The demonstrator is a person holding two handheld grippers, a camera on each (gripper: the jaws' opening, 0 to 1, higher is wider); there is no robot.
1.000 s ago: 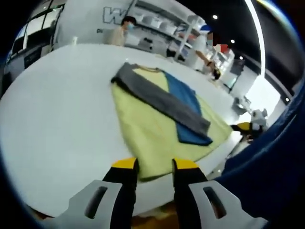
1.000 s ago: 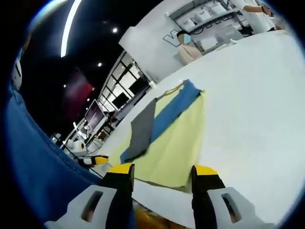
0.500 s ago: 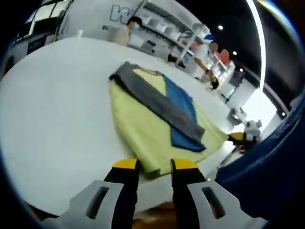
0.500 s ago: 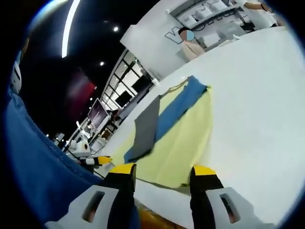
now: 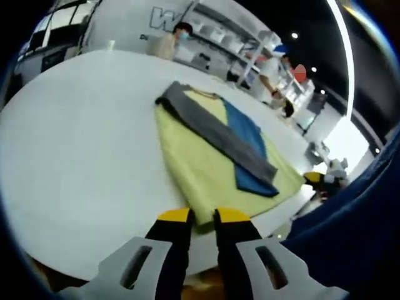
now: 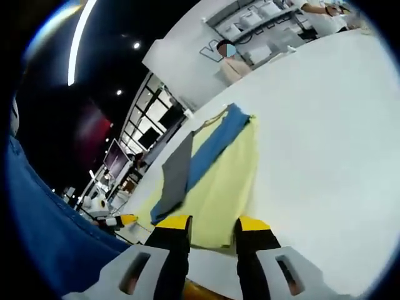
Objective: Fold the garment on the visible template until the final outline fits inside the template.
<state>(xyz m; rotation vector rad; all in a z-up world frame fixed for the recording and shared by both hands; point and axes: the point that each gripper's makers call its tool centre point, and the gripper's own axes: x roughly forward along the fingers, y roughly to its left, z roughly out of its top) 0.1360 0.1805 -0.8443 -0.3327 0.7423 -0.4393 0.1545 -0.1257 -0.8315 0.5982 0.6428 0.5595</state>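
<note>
A yellow garment (image 5: 200, 169) with a grey band (image 5: 212, 131) and a blue panel (image 5: 247, 134) lies flat on the white table (image 5: 75, 137). In the left gripper view, my left gripper (image 5: 203, 217) stands at the garment's near corner, and the hem shows in the narrow gap between its yellow-tipped jaws. The right gripper view shows the same garment (image 6: 219, 181) from its other side. There my right gripper (image 6: 214, 223) is at the near hem, jaws part-way apart, with the edge between them. Each gripper's yellow tip also shows small in the other's view: right (image 5: 319, 178), left (image 6: 122, 220).
The table's front edge runs just below both grippers. The blue clothing (image 5: 350, 225) of the person holding the grippers fills one side of each view (image 6: 44, 237). Far behind the table a person (image 5: 178, 37) stands by shelves. White tabletop (image 6: 325, 137) spreads wide beside the garment.
The jaws of both grippers have narrowed around the garment's near hem. Both cameras have shifted slightly toward the garment.
</note>
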